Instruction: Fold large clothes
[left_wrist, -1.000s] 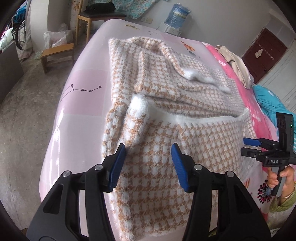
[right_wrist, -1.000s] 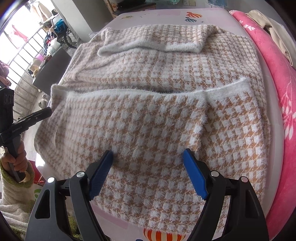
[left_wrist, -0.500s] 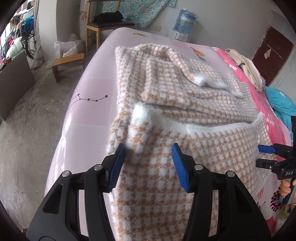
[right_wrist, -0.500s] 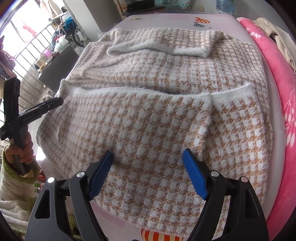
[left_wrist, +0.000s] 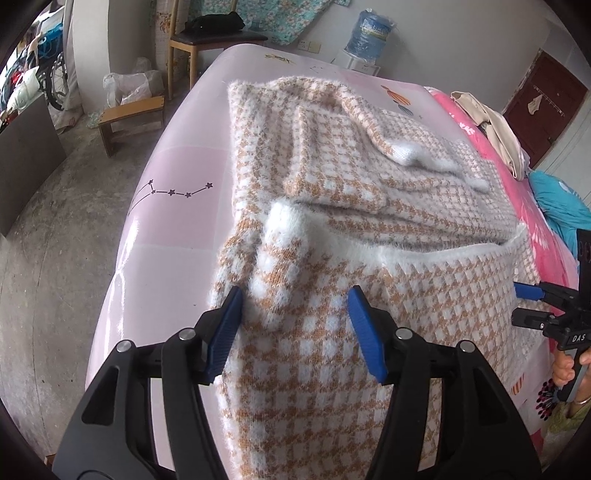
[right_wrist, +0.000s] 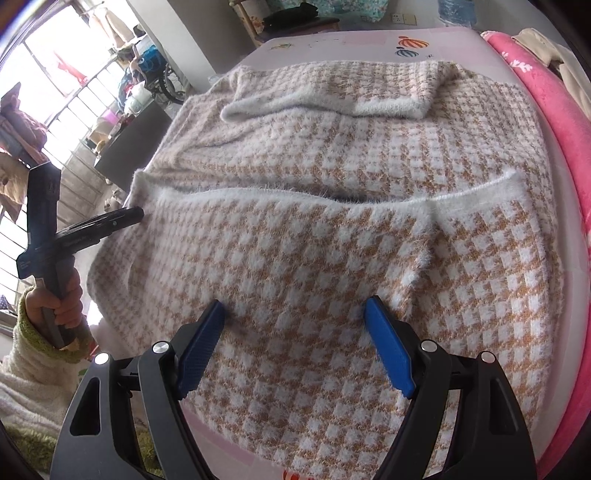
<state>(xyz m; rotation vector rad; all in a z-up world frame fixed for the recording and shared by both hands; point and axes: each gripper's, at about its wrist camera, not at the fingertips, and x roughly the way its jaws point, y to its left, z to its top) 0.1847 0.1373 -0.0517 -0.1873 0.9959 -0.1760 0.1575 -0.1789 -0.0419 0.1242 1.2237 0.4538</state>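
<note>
A fluffy tan-and-white houndstooth sweater (left_wrist: 369, 177) lies spread on the pink bed sheet (left_wrist: 177, 192), its lower part folded up with a white hem across the middle (right_wrist: 258, 194). My left gripper (left_wrist: 293, 306) hangs over the sweater's left edge, jaws opening; a hump of fabric sits between the blue pads, which do not press it. My right gripper (right_wrist: 295, 317) stands open above the near fold, nothing clamped. In the other view each gripper shows at the side: the right gripper (left_wrist: 532, 295) and the left gripper (right_wrist: 125, 216), held in a person's hands.
A pink blanket (right_wrist: 546, 96) with a beige garment (left_wrist: 495, 129) and a blue cloth (left_wrist: 561, 210) runs along the bed's right side. Left of the bed are a bare concrete floor, a low wooden stool (left_wrist: 129, 114) and a chair (left_wrist: 218, 37). A water bottle (left_wrist: 369, 33) stands at the far wall.
Both views tilt up a little, so the sweater sits lower in frame. The left jaws stand slightly wider. In the right view the left gripper has risen and reached toward the sweater's left edge.
</note>
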